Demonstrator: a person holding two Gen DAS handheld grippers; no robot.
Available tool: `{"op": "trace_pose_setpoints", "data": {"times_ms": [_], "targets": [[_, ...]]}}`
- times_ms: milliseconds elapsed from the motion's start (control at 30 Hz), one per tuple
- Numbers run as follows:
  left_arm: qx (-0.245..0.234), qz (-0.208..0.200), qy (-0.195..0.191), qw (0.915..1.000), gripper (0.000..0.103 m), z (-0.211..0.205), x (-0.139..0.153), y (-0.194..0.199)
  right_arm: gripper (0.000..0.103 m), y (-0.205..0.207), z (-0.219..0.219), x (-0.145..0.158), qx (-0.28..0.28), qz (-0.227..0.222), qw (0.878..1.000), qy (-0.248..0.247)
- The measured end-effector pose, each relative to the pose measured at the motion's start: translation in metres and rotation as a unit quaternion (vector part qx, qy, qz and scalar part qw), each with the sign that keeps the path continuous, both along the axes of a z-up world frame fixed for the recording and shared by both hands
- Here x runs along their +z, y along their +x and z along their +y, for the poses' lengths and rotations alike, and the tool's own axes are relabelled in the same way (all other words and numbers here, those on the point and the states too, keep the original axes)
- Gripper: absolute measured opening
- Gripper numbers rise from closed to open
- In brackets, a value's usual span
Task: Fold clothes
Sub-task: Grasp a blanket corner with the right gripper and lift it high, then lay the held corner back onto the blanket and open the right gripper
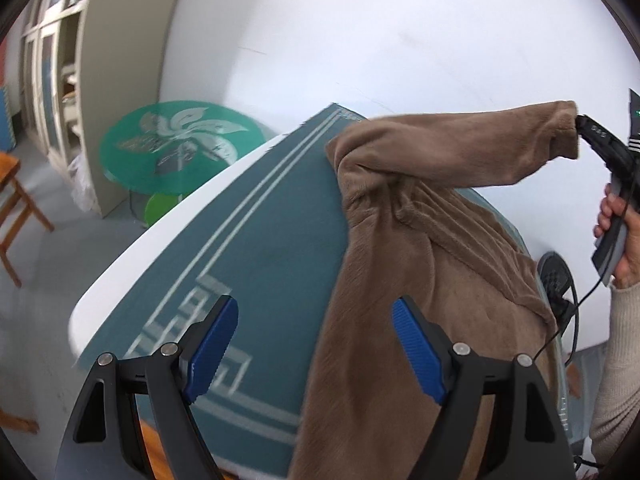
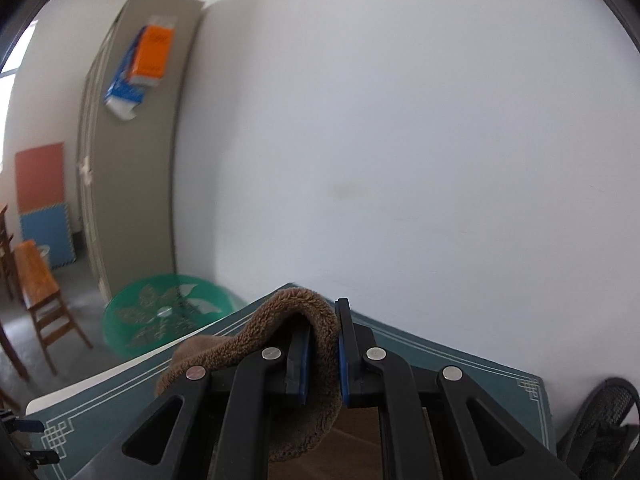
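Room: white wall [image 1: 400,20] behind the work area; grey cabinet [image 1: 120,80] at left; round green glass table [image 1: 180,144] and a wooden chair [image 2: 40,292] on the floor beyond.
Work surface: white table [image 1: 120,264] covered by a teal cloth [image 1: 272,240] with a pale line border.
Garment location: brown fleece garment [image 1: 400,280] lies spread over the right part of the teal cloth; its sleeve [image 1: 460,136] is lifted clear of the surface and stretched to the right.
Right gripper [image 2: 324,356]: jaws clamped tight on the sleeve end; plush fabric loops over the left finger and hangs below the pads.
Left gripper [image 1: 316,348]: jaws wide apart, nothing between them; it hovers above the garment's left edge and the bare cloth.
Handling, judged: soft, limp, light, thick pile. It should sag wherever unsupported and bunch if dragged. The pile gives good friction, so slipping is unlikely.
Grip point, judged: take cuffs, hems or seamed edges, where layers are firm. The body edge just beside the left gripper suits a second hold.
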State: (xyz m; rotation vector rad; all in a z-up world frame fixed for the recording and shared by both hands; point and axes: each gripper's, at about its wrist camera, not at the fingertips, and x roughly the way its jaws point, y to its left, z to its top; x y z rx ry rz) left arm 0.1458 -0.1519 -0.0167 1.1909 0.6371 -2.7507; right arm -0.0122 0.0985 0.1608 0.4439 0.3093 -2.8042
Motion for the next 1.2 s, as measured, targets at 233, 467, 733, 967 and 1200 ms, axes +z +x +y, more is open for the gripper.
{"op": "trace_pose_setpoints", "data": {"times_ms": [233,467,733,967,1200], "targets": [[-0.048,-0.023,-0.044,0.9976,0.083,0.028,-0.006,-0.086,0.012,-0.001,0.098,-0.019,-0.076,-0.032,0.996,-0.045],[-0.061,-0.061,-0.126,0.9883,0.083,0.058,-0.021,-0.166,0.012,0.001,0.186,-0.068,-0.127,-0.102,0.983,-0.088],[-0.052,-0.093,-0.123,0.9867,0.091,0.057,-0.051,-0.191,0.012,0.007,0.235,-0.129,-0.162,-0.18,0.965,-0.105],[-0.058,-0.092,-0.124,0.9862,0.099,0.056,-0.058,-0.197,0.019,-0.009,0.254,-0.167,-0.176,-0.252,0.948,-0.086],[-0.057,-0.093,-0.124,0.9863,0.099,0.056,-0.057,-0.196,0.065,-0.001,0.275,-0.172,-0.177,-0.262,0.944,-0.096]]}}
